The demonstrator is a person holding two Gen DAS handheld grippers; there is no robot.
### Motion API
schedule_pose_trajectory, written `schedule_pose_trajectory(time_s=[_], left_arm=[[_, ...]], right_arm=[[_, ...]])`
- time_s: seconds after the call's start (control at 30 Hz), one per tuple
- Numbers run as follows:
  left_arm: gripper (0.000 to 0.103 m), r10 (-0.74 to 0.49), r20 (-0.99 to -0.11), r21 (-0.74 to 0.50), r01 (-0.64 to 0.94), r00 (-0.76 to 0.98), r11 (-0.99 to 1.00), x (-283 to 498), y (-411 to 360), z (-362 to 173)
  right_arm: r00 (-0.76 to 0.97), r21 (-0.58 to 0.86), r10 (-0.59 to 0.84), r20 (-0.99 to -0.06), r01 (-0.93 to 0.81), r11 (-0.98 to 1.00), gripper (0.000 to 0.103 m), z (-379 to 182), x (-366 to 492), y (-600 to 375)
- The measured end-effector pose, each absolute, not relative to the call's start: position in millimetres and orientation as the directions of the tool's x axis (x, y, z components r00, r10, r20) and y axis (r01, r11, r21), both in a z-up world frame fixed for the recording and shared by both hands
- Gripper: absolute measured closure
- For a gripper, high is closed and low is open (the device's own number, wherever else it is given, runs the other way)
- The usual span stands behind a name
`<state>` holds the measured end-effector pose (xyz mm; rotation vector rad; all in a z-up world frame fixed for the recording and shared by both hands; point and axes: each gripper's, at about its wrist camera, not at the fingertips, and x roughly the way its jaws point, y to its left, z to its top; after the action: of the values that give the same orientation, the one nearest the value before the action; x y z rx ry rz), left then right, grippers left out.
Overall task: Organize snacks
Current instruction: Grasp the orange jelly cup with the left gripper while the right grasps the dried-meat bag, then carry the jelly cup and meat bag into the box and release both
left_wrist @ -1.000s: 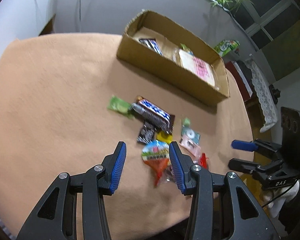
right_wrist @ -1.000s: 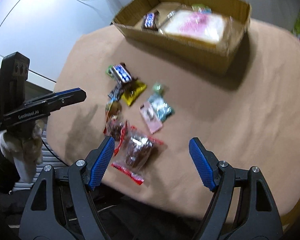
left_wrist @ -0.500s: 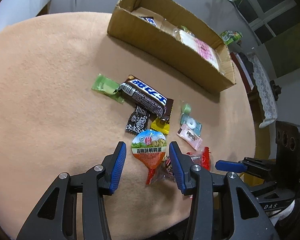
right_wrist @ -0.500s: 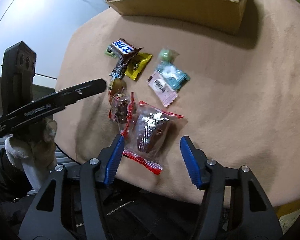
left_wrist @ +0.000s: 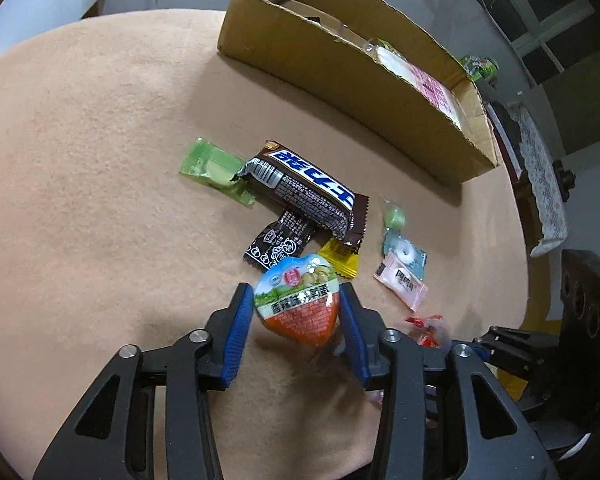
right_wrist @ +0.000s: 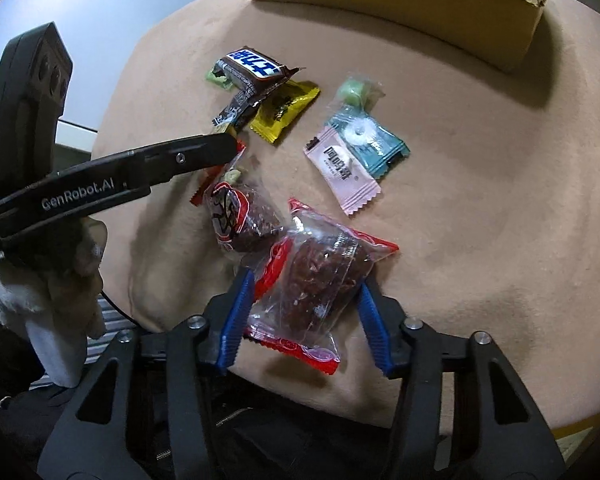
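My left gripper (left_wrist: 296, 296) is closing on a heart-shaped egg snack packet (left_wrist: 296, 308) with a green and orange lid, and both blue pads touch its sides. In the right wrist view my right gripper (right_wrist: 305, 284) is closing on a clear, red-edged bag of dark dried snack (right_wrist: 320, 280), which is bunched between the pads. Loose snacks lie beyond on the tan cloth: a brown chocolate bar (left_wrist: 312, 188), a green packet (left_wrist: 212, 168), a black packet (left_wrist: 278, 240), a yellow one (left_wrist: 340, 256), a pink one (left_wrist: 400, 284) and a teal one (left_wrist: 406, 250).
An open cardboard box (left_wrist: 340, 72) stands at the far side of the round table (left_wrist: 100, 200), with a pink-printed packet inside. A second bag of dark snack (right_wrist: 240, 216) lies left of the held bag. The table edge runs close under both grippers.
Both grippers came down toward the pile. The left pads have closed in on the egg packet. The right jaws narrowed from wide open to the sides of the dark snack bag.
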<state>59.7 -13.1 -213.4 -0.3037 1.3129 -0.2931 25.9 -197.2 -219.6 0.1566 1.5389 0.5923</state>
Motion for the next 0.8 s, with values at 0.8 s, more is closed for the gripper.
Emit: schedule_pose_trajectory(time_s=[0.8], left_arm=[[0.066, -0.359, -0.878, -0.379, -0.001, 0.316, 0.926, 45, 12, -195]], right_arm=[[0.002, 0.45, 0.462, -0.887, -0.219, 0.866, 0.07, -199, 40, -223]])
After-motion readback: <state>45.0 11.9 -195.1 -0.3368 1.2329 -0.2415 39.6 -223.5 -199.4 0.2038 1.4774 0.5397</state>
